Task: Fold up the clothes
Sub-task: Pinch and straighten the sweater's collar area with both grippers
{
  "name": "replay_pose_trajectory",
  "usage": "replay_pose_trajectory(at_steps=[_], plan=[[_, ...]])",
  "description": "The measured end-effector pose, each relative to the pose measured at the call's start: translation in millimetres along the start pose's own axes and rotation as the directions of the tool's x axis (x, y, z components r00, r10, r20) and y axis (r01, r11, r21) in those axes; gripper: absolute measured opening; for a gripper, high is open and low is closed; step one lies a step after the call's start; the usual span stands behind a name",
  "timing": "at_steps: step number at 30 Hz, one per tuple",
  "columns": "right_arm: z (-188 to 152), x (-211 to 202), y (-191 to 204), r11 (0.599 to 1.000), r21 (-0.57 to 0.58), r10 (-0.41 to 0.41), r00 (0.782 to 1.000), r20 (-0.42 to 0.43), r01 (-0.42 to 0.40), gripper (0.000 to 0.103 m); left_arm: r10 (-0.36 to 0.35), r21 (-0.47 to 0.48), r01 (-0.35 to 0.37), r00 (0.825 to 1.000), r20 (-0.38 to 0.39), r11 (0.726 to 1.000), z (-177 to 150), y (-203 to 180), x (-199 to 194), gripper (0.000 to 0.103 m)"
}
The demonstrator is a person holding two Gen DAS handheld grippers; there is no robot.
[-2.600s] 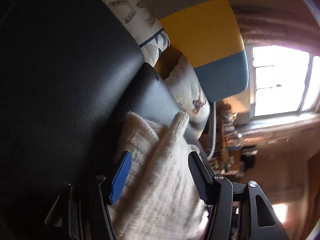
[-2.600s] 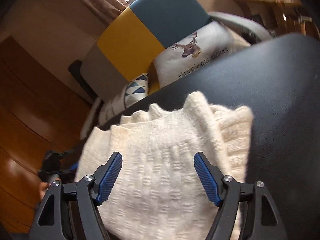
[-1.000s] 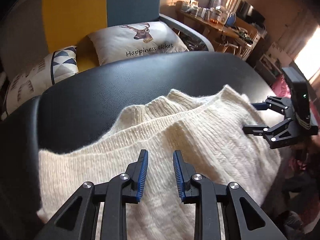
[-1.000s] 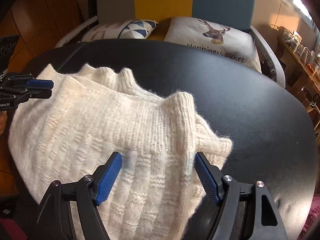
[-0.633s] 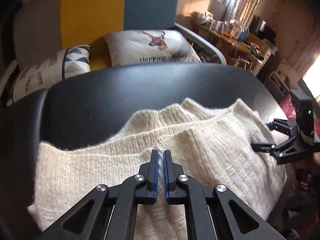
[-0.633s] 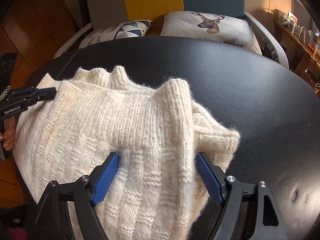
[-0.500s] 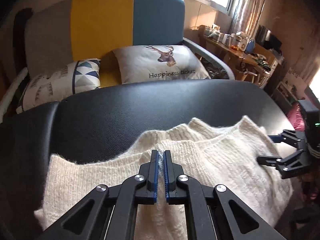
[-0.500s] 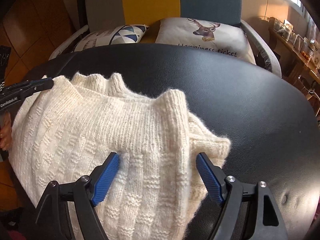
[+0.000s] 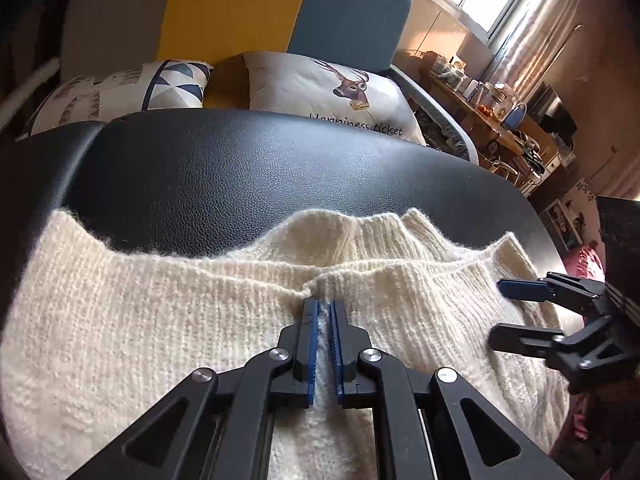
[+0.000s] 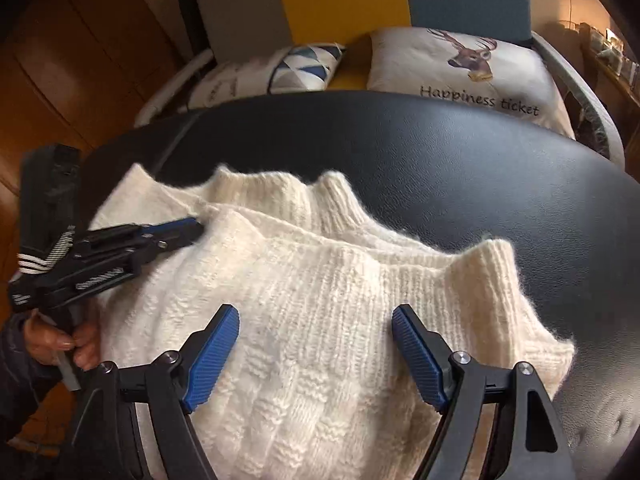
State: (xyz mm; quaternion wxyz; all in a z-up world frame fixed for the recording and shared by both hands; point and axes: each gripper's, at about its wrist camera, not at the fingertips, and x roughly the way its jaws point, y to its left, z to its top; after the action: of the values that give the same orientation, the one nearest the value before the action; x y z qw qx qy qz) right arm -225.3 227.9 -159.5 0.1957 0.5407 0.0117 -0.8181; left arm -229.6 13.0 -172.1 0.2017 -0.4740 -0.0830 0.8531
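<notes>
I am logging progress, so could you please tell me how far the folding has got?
Done: the cream knit sweater lies doubled over on the black padded surface. In hand: the left gripper pinches its upper edge; the right gripper is open above it. Left: further folds and neatening.

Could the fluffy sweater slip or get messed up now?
Maybe. The left gripper pinches only a small ridge of the sweater, so loose knit could slide out or stretch. The right gripper is open, holding nothing, so that side may sag. The sweater's near edge hangs past the black table and could drag down.
</notes>
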Motion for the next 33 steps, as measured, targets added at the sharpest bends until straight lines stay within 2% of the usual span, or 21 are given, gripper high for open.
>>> replay_pose_trajectory(at_steps=[1,2,3,4,5,6,7,10,12,14,16,19,21,24,27,29,31,33], plan=[[-2,3,1,0.999,-0.020,-0.031,1.000,0.004,0.031,0.076,0.002,0.004,-0.002,1.000,0.005,1.000,-1,-1,0,0.009],[-3,2,1,0.999,-0.019,-0.038,0.999,0.017,0.039,0.067,0.004,0.007,-0.004,1.000,0.008,1.000,-2,-1,0,0.009],[-4,-2,0,0.999,-0.012,-0.037,0.999,0.029,0.038,0.049,0.006,0.010,-0.007,1.000,0.011,1.000,-3,-2,-1,0.009],[-3,-7,-2,0.998,-0.007,-0.068,0.997,0.041,0.068,0.036,0.009,0.013,-0.009,1.000,0.015,1.000,-3,-3,-2,0.009],[-1,-12,-5,0.995,-0.001,-0.100,0.994,0.053,0.100,0.013,0.007,0.011,-0.007,1.000,0.021,1.000,-4,-3,-4,0.009],[0,-15,-10,0.990,0.003,-0.139,0.988,0.061,0.139,0.008,0.001,0.002,-0.001,0.999,0.033,1.000,-6,-2,-6,0.009],[0,-11,-17,0.987,0.002,-0.161,0.986,0.047,0.162,0.008,-0.008,-0.008,0.008,0.999,0.041,1.000,-7,0,-8,0.009],[-2,-2,-36,0.993,0.066,-0.101,0.994,0.030,0.099,0.008,-0.046,-0.062,0.048,0.998,0.039,0.997,-8,8,-10,0.009],[-1,-5,-45,0.992,0.116,-0.049,0.998,0.048,0.043,0.015,-0.058,-0.085,0.061,0.997,0.043,0.994,-7,12,-21,0.011],[-2,-11,-53,0.986,0.166,0.006,0.998,0.069,-0.017,0.020,-0.008,-0.065,0.013,0.998,0.069,0.998,-7,15,-38,0.013],[-5,-21,-54,0.981,0.189,0.017,0.995,0.103,-0.036,0.021,0.068,-0.048,-0.064,0.993,0.098,0.997,-8,25,-56,0.018],[-10,-37,-43,0.986,0.160,0.014,0.988,0.154,-0.039,0.024,0.144,-0.036,-0.141,0.985,0.090,0.989,-11,48,-68,0.028],[-11,-41,-36,0.991,0.130,-0.003,0.988,0.156,-0.017,0.024,0.197,-0.011,-0.197,0.978,0.070,0.980,-14,59,-66,0.028],[-10,-30,-31,0.995,0.083,-0.069,0.992,0.109,0.060,0.024,0.208,0.050,-0.210,0.977,0.034,0.976,-16,58,-60,0.031],[-9,-19,-39,0.991,0.094,-0.108,0.990,0.096,0.099,0.026,0.330,0.156,-0.332,0.943,0.039,0.930,-19,45,-47,0.032],[-11,-16,-48,0.987,0.140,-0.099,0.989,0.112,0.083,0.027,0.376,0.164,-0.380,0.925,0.053,0.911,-22,43,-41,0.028],[-15,-16,-55,0.983,0.178,-0.074,0.988,0.133,0.050,0.027,0.357,0.082,-0.361,0.932,0.055,0.929,-22,53,-47,0.018],[-18,-20,-59,0.979,0.201,-0.047,0.988,0.147,0.017,0.027,0.325,0.008,-0.326,0.944,0.064,0.945,-23,60,-56,0.013]])
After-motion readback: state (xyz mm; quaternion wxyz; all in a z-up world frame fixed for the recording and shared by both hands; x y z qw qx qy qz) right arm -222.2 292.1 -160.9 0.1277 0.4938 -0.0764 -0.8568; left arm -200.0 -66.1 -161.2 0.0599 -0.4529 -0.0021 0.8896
